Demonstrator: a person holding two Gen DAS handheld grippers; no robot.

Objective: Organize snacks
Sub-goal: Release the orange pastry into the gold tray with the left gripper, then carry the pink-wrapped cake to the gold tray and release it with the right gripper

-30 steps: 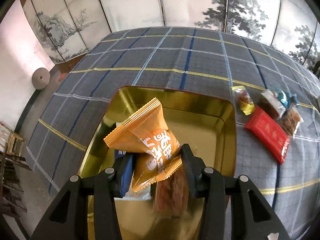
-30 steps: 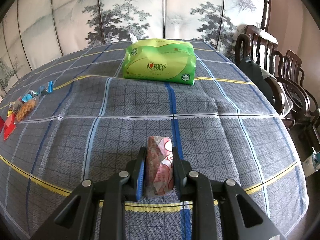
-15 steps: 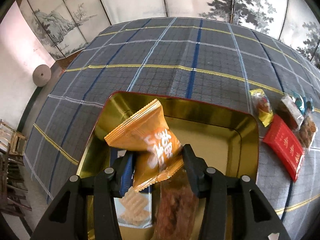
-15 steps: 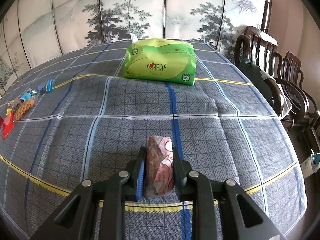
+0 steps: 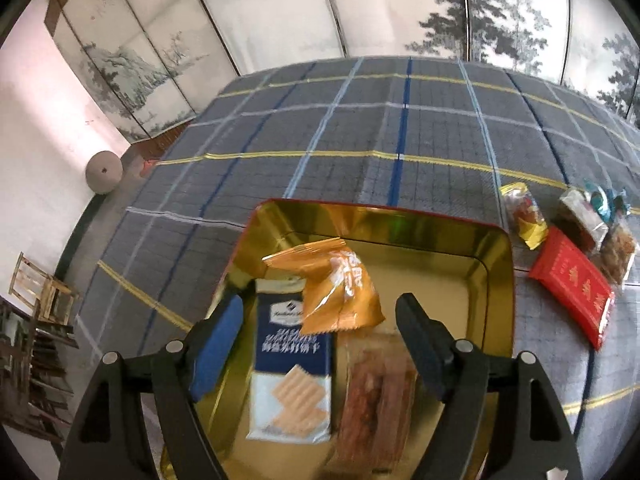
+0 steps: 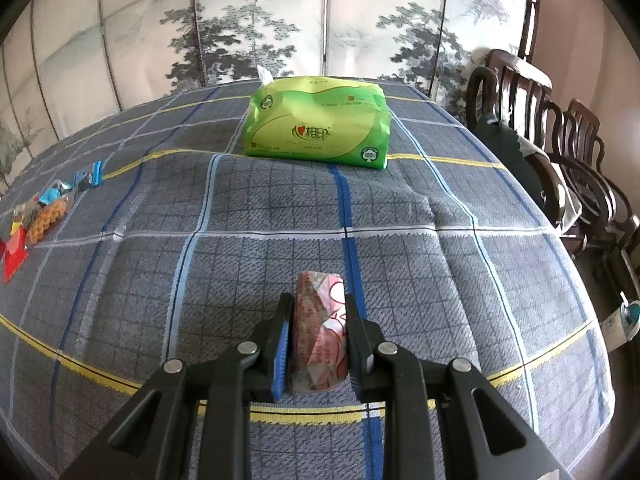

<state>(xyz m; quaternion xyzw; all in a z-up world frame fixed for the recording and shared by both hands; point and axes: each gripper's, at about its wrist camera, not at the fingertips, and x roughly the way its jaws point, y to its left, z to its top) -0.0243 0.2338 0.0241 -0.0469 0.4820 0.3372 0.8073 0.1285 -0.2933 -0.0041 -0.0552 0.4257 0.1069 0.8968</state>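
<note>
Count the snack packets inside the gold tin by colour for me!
Orange packet: 1
Blue cracker packet: 1
Clear packet with brown snack: 1
Total in the gold tin: 3

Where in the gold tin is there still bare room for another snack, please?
The gold tin is bare on its right half, between the orange packet and the right wall. The left side is crowded: blue cracker pack, brown snack.
</note>
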